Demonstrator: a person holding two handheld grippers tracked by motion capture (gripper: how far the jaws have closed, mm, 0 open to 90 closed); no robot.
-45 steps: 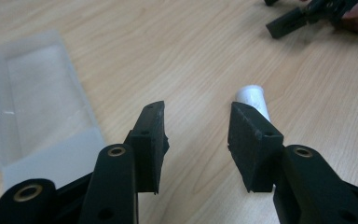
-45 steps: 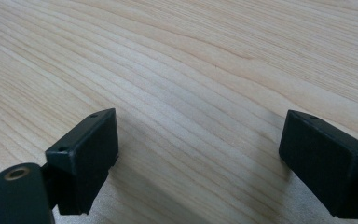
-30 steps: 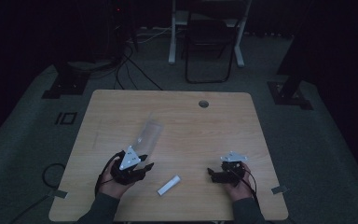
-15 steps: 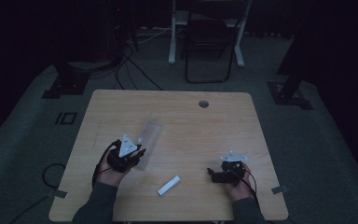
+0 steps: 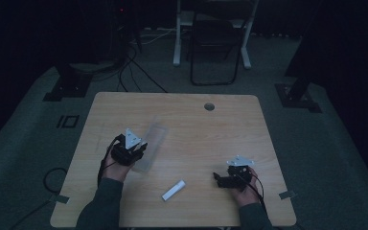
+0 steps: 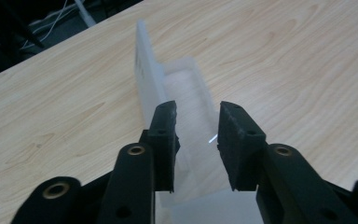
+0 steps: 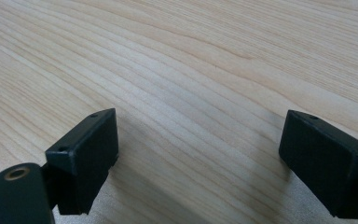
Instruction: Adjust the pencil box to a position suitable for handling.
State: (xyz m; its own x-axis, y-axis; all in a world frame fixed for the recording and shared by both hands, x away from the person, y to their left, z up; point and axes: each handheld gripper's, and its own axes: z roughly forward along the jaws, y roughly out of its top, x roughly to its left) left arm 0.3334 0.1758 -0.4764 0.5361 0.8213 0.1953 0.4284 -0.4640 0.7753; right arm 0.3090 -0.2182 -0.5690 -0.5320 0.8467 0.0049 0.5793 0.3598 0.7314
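A long translucent plastic box (image 5: 154,136) lies aslant on the left half of the wooden table (image 5: 230,124). In the left gripper view the box (image 6: 186,88) runs away between my jaws, with one tall pale side standing up. My left gripper (image 5: 140,146) (image 6: 196,126) straddles its near end. The left pad is against the tall side and a thin gap shows at the right pad. These jaws have just been opening. My right gripper (image 5: 219,177) (image 7: 200,140) stands wide open low over bare wood, with nothing between its fingers.
A small white oblong piece (image 5: 173,190) lies near the front edge between the two hands. A round cable hole (image 5: 209,106) sits at the table's far side. A chair (image 5: 215,48) and cables stand on the dark floor beyond.
My left gripper has moved away from the person, up along the translucent box, which keeps about the same place. The right hand has stayed put.
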